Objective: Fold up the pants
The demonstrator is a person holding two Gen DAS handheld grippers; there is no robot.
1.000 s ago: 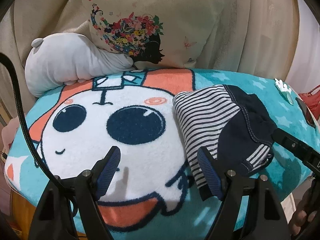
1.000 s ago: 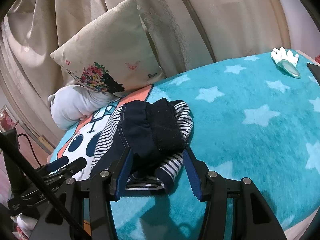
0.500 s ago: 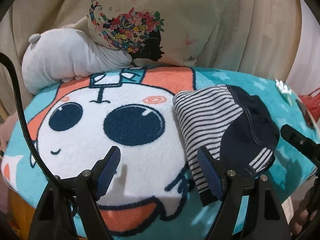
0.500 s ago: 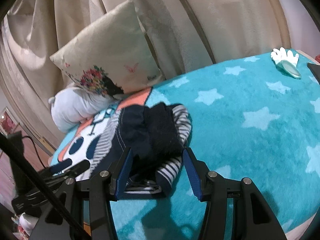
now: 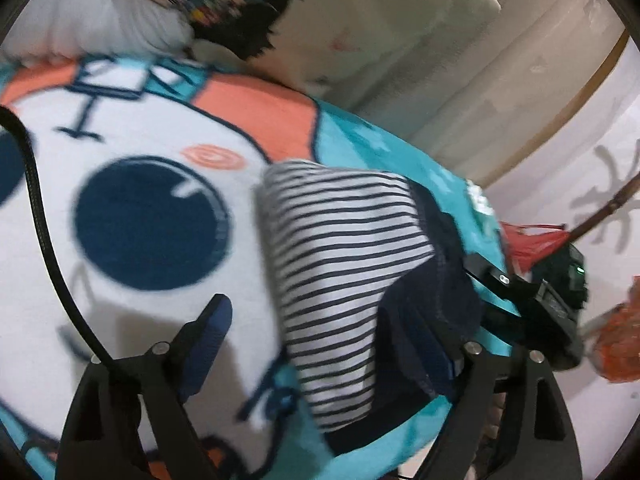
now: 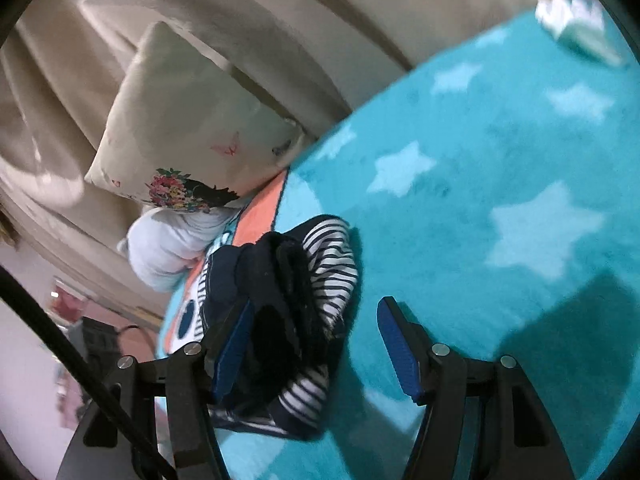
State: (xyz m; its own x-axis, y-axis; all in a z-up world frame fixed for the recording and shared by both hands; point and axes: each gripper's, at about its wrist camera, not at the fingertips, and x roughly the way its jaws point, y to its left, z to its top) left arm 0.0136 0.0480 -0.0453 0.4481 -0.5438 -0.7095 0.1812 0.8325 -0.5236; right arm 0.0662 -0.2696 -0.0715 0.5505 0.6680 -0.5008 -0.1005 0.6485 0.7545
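Two grippers work over a teal blanket (image 6: 500, 152) scattered with pale stars; its other half carries a large white cartoon face (image 5: 132, 216) with navy eyes and orange patches. Beige curtains (image 6: 248, 12) hang behind. A cream cushion (image 6: 188, 120) with a floral print leans against them, and a pale grey plush pillow (image 6: 168, 248) lies just below it, at the blanket's far edge.

Folded pants (image 5: 340, 264), navy-and-white striped with a solid navy waist section, sit in a compact bundle on the blanket, partly over the cartoon face's edge.

Left gripper (image 5: 320, 344): fingers spread wide, one pad over the white face, the other against the navy end of the bundle; contact uncertain through blur. Right gripper (image 6: 316, 344): fingers also wide apart, nothing clamped. Its left pad (image 6: 236, 348) lies against the navy part of the bundle; its right pad stands clear over bare teal.

A small white-and-mint object (image 6: 576, 24) rests near the blanket's far corner, blurred.
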